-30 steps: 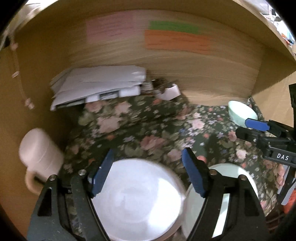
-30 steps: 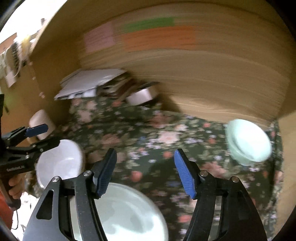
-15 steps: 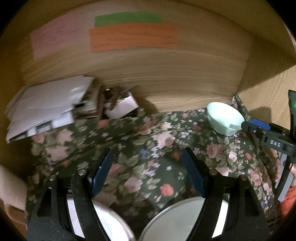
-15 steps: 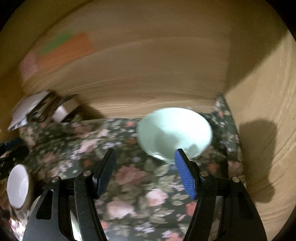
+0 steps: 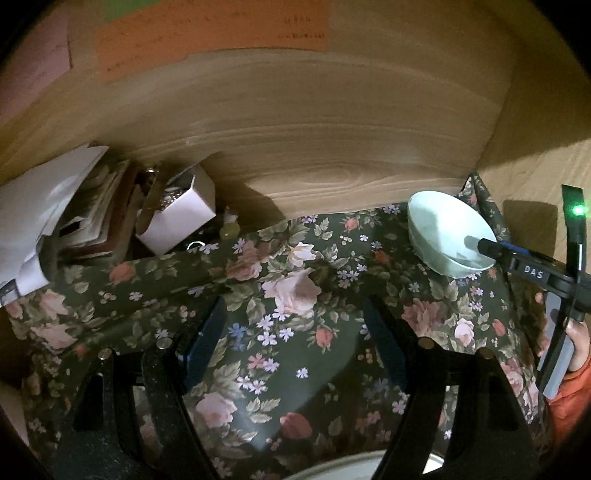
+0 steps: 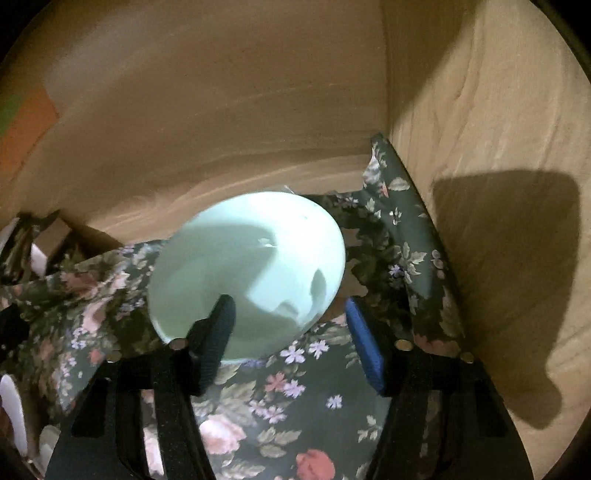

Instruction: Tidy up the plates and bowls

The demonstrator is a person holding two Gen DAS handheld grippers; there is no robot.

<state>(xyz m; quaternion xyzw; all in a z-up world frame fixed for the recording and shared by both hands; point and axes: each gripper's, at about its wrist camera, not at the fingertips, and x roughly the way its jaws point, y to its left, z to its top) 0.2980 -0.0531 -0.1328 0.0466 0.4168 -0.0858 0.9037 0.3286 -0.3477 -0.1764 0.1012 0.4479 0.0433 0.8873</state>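
Both grippers spread wide, gripping nothing: right gripper [image 6: 291, 332] straddling mint bowl's [image 6: 255, 266] near rim, left gripper [image 5: 291, 343] over floral cloth [image 5: 295, 387].

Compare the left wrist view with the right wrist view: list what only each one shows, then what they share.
Only the left wrist view: white papers, a small white box, the orange note, and the open left gripper. Only the right wrist view: one finger of the open right gripper inside the rim. Both: the mint bowl on the floral cloth.
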